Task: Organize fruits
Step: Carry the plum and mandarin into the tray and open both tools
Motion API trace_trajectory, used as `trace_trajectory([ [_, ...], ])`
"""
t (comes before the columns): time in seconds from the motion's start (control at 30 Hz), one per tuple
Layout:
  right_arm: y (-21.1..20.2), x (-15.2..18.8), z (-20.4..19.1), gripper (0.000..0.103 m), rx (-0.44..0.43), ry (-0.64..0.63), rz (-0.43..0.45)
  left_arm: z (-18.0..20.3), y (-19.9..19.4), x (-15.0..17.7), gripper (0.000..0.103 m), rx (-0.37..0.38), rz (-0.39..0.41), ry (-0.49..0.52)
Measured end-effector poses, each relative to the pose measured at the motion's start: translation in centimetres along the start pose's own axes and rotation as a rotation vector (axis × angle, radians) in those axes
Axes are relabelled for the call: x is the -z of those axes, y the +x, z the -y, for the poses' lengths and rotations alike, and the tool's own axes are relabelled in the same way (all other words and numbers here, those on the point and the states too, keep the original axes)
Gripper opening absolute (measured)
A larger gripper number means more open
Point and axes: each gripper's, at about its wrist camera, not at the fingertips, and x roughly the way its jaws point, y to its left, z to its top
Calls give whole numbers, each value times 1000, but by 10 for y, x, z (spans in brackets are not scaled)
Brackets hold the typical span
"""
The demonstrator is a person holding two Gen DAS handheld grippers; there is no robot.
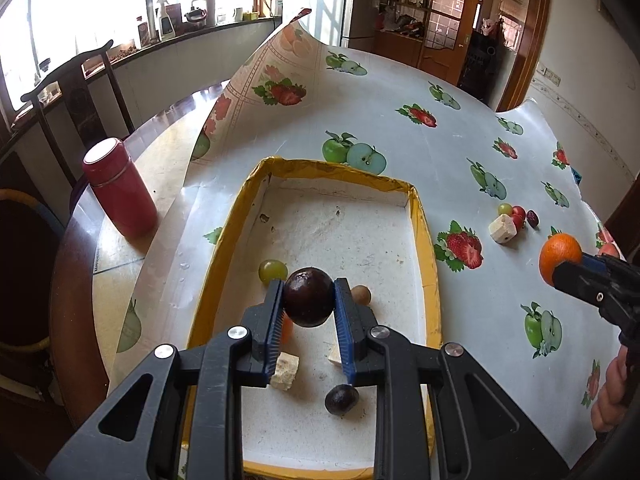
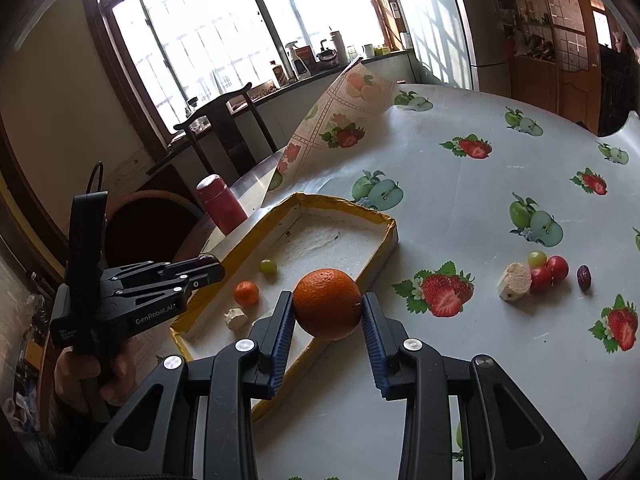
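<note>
My left gripper is shut on a dark plum and holds it above the yellow-rimmed tray. In the tray lie a green grape, a brown ball, a small orange fruit, white chunks and a dark grape. My right gripper is shut on an orange, held above the tray's near right edge. It also shows in the left wrist view. On the cloth lie a white chunk, a green grape, red tomatoes and a dark date.
A red flask stands left of the tray on the wooden table. The fruit-print cloth is curled up at its far left corner. A dark wooden chair stands behind the table, under a windowsill with bottles.
</note>
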Motion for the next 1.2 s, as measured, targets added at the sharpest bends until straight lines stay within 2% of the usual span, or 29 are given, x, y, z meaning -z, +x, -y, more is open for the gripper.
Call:
trace_trajectory([
  [0.2,21,-7,9,34,-15,16,-19,-1,23,-15,22,-4,-57,-38],
  [0.3,36,-12,11,34,-38,34,-67,-2,26,-19,22,-26,-110,-61],
  [0.43,48,-18,4,34,-41,49,-133,-10,6,-17,22,-24,-170,-128],
  [0.6,44,-19,-2,34,-66,117,-191,-15,-20,-17,22,-14,-198,-196],
  [0.73,45,-24,-11,34,-53,126,-195,-18,-10,-28,22,-19,-175,-158],
  [0.87,48,-33,-19,34,-15,116,-157,-22,6,-35,22,13,-210,-155],
  [0.97,54,-37,-22,34,-35,123,-143,-21,13,-41,22,1,-213,-136],
  [1.2,77,-52,-19,34,3,111,-162,-24,29,-53,22,-5,-237,-117],
])
